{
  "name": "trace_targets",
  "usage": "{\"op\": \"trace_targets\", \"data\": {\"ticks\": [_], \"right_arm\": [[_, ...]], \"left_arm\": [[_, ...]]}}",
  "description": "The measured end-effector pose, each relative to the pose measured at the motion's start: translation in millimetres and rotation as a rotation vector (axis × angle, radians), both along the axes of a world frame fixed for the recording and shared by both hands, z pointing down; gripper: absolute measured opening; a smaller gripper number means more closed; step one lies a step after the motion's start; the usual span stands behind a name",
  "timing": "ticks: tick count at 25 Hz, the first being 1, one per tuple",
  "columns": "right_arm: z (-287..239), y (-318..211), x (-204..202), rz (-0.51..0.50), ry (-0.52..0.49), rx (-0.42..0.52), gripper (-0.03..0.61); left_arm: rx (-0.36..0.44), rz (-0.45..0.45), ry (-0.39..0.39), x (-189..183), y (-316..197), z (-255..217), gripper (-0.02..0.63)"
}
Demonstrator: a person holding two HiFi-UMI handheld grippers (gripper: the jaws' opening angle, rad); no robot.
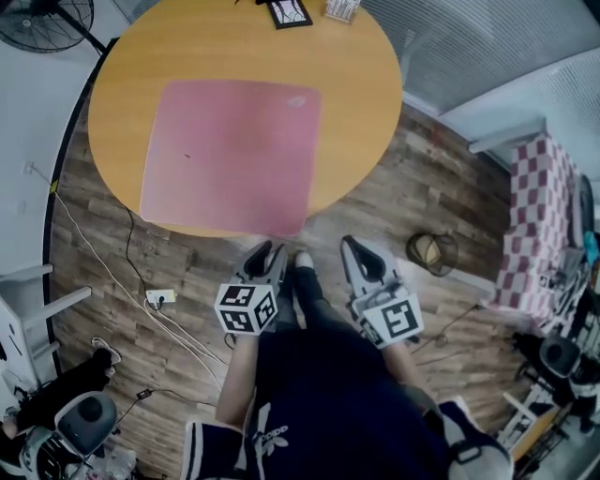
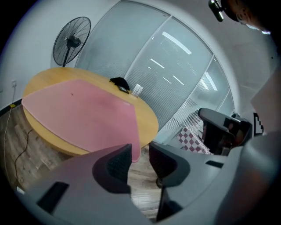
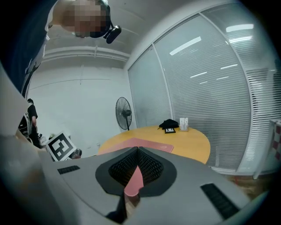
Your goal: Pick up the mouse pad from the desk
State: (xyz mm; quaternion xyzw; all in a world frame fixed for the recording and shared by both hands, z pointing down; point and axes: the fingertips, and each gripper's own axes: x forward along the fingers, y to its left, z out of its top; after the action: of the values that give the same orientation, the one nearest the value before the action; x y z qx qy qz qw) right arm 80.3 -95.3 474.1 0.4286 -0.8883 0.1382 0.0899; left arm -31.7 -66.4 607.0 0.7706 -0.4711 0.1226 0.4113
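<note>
A pink mouse pad [image 1: 230,155] lies flat on the round wooden table [image 1: 361,84], and its near corner droops over the table's edge. Both grippers hang below that edge, in front of the person's body, touching nothing. My left gripper [image 1: 266,253] is open; in the left gripper view the pad's [image 2: 83,114] hanging corner shows beyond the gap of the left gripper [image 2: 140,154]. My right gripper [image 1: 362,247] is to the right of the corner with its tips together. In the right gripper view the right gripper [image 3: 137,150] stands well short of the pad [image 3: 151,144]; a pink sliver shows low between its pads.
A black item with a small picture frame [image 1: 289,11] and a white card holder [image 1: 342,8] sit at the table's far edge. A standing fan [image 1: 42,23] is at the far left. On the wood floor are cables with a power strip [image 1: 159,298], a waste bin [image 1: 432,253] and a checkered seat [image 1: 539,216].
</note>
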Motion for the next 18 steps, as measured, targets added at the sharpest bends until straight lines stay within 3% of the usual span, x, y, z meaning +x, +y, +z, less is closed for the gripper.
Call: {"op": "trace_targets", "data": {"ticks": [9,18], "right_arm": [[36.8,16.8,2.6,-0.013,0.039,-0.075,0.003],[59.3,23.8,8.7,0.003,0.055,-0.139,0.003]], "left_arm": [[-0.186,-0.013,0.134,23.2,4.6,70.2,0.144],[-0.23,-0.007,0.201,41.9,-11.7,91.8,0.158]]}}
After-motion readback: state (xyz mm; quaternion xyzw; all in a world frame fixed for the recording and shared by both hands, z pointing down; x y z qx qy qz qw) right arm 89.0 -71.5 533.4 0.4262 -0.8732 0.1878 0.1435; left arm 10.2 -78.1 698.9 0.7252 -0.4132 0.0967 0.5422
